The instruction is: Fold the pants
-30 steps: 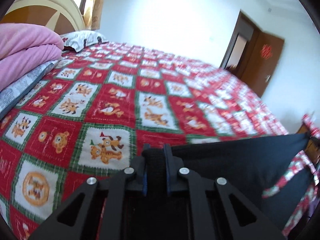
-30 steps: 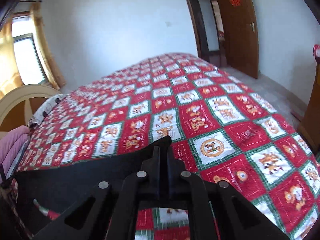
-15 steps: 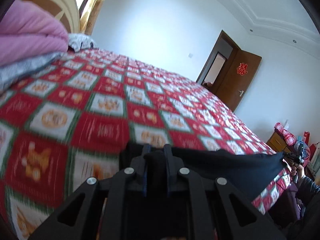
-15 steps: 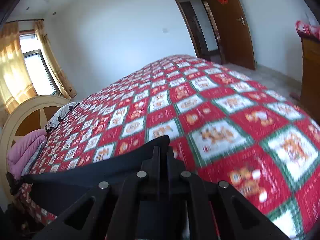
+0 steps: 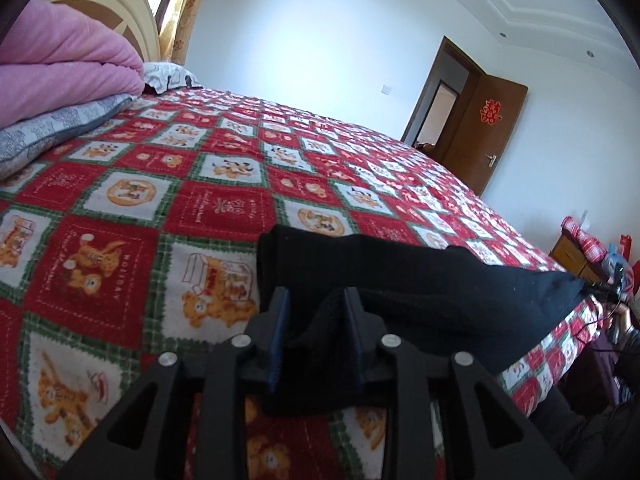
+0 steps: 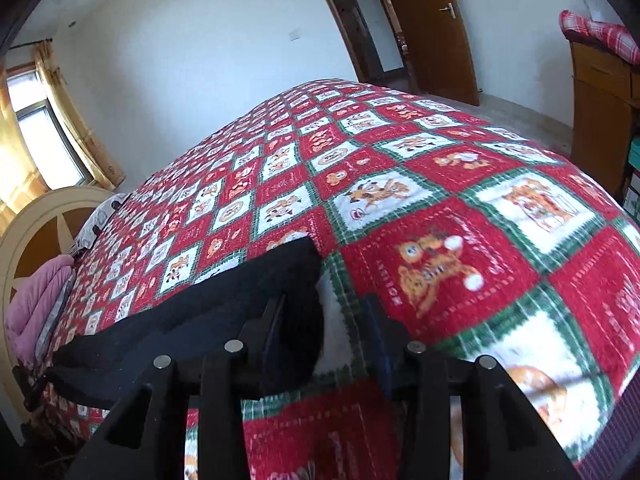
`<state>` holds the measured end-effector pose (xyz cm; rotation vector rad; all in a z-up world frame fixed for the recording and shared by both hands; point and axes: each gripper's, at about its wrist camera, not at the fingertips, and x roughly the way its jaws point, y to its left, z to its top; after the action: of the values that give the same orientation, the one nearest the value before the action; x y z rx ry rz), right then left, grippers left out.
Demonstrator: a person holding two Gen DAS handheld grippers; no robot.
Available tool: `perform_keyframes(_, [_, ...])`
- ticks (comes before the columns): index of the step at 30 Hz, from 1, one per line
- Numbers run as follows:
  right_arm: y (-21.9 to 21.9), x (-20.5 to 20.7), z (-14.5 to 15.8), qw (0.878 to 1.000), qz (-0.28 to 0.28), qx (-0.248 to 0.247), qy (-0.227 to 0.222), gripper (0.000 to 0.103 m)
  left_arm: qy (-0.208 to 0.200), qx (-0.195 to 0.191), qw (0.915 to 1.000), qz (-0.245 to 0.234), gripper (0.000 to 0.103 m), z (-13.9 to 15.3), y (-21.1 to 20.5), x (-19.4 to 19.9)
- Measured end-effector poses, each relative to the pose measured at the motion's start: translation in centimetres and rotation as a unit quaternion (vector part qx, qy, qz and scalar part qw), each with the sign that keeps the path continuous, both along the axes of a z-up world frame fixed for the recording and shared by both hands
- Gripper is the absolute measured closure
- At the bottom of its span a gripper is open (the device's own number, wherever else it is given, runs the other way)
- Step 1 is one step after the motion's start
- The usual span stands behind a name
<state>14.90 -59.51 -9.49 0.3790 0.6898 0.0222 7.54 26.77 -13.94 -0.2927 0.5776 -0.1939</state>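
Right gripper [image 6: 324, 332] and left gripper [image 5: 314, 332] have just spread, dropping black pants [image 5: 420, 280] at six o'clock on the quilt [image 5: 224, 204]: fold laid.

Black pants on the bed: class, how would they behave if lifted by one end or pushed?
Probably floppy: the pants drape along the quilt, bunching between the left tongs. Pushed, they would likely wrinkle, not slide.

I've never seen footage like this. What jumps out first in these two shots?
The bedspread dominates: a red, white and green checkered quilt with cartoon animals, filling the bed. A pair of black pants lies along its near edge, with the left gripper and right gripper open at either end. Pink bedding is piled by the headboard.
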Motion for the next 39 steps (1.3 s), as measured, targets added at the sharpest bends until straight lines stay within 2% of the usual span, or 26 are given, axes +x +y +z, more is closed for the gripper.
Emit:
perform_keyframes(1, [0.1, -0.7, 0.4, 1.0, -0.008, -0.007, -0.003, 0.061, -0.002, 0.016, 0.9999, 0.0, 0.065, 0.1, -0.2, -0.4])
perform_keyframes(2, [0.3, -1.4, 0.8, 1.0, -0.013, -0.016, -0.008, 0.061, -0.001, 0.035, 0.9994, 0.004, 0.047, 0.2, -0.5, -0.6])
perform_keyframes(4, [1.3, -2.7, 1.9, 0.999, -0.02, -0.042, -0.021, 0.061, 0.0, 0.071, 0.9973, 0.016, 0.029, 0.3, -0.7, -1.4])
perform_keyframes(6, [2.6, -3.9, 2.8, 0.997, -0.022, -0.063, -0.035, 0.061, 0.003, 0.087, 0.9962, 0.008, 0.029, 0.2, -0.7, -2.3])
perform_keyframes(8, [4.2, -4.7, 3.7, 0.997, -0.006, -0.062, -0.052, 0.061, 0.01, 0.102, 0.9946, 0.011, 0.028, 0.1, -0.6, -2.9])
perform_keyframes(11, [7.2, -5.3, 4.7, 0.994, 0.021, -0.073, -0.073, 0.061, 0.018, 0.102, 0.9942, 0.028, 0.028, -0.3, 0.1, -3.8])
perform_keyframes(14, [10.4, -5.3, 5.3, 0.991, 0.05, -0.089, -0.083, 0.061, 0.012, 0.077, 0.9954, 0.057, 0.028, -0.3, 0.9, -4.6])
perform_keyframes(16, [13.2, -4.9, 5.4, 0.989, 0.082, -0.088, -0.085, 0.061, 0.002, 0.038, 0.9982, 0.045, 0.028, 0.1, 1.0, -4.7])
perform_keyframes(21, [22.7, -3.1, 4.1, 0.976, 0.188, -0.085, -0.064, 0.061, 0.012, 0.025, 0.9994, 0.018, 0.029, 0.7, -0.9, -3.2])
perform_keyframes(23, [27.4, -2.4, 3.0, 0.966, 0.236, -0.092, -0.058, 0.061, 0.013, 0.024, 0.9994, 0.02, 0.032, 0.6, -1.3, -2.7])
perform_keyframes(27, [36.4, -1.7, 0.4, 0.936, 0.329, -0.118, -0.038, 0.061, 0.016, 0.036, 0.9992, 0.01, 0.042, 0.8, -2.4, -1.9])
perform_keyframes(29, [40.7, -2.1, -1.0, 0.916, 0.368, -0.153, -0.034, 0.061, 0.01, 0.049, 0.9987, 0.007, 0.044, 0.9, -2.9, -2.0])
perform_keyframes(30, [43.0, -2.6, -1.8, 0.902, 0.394, -0.172, -0.037, 0.061, 0.009, 0.056, 0.9984, 0.002, 0.047, 0.9, -3.2, -2.1])
perform_keyframes(32, [45.7, -3.1, -3.0, 0.886, 0.418, -0.199, -0.041, 0.061, 0.008, 0.061, 0.9981, -0.004, 0.057, 0.8, -3.2, -2.2])
perform_keyframes(34, [48.4, -3.2, -4.4, 0.869, 0.435, -0.233, -0.041, 0.061, 0.004, 0.058, 0.9982, -0.008, 0.061, 0.8, -3.0, -2.4])
perform_keyframes(37, [50.1, -3.0, -5.7, 0.854, 0.448, -0.263, -0.04, 0.062, 0.004, 0.048, 0.9988, -0.005, 0.062, 0.9, -2.5, -2.4])
perform_keyframes(39, [50.7, -2.7, -6.3, 0.848, 0.444, -0.287, -0.044, 0.061, 0.002, 0.044, 0.999, -0.005, 0.062, 0.9, -2.4, -2.4])
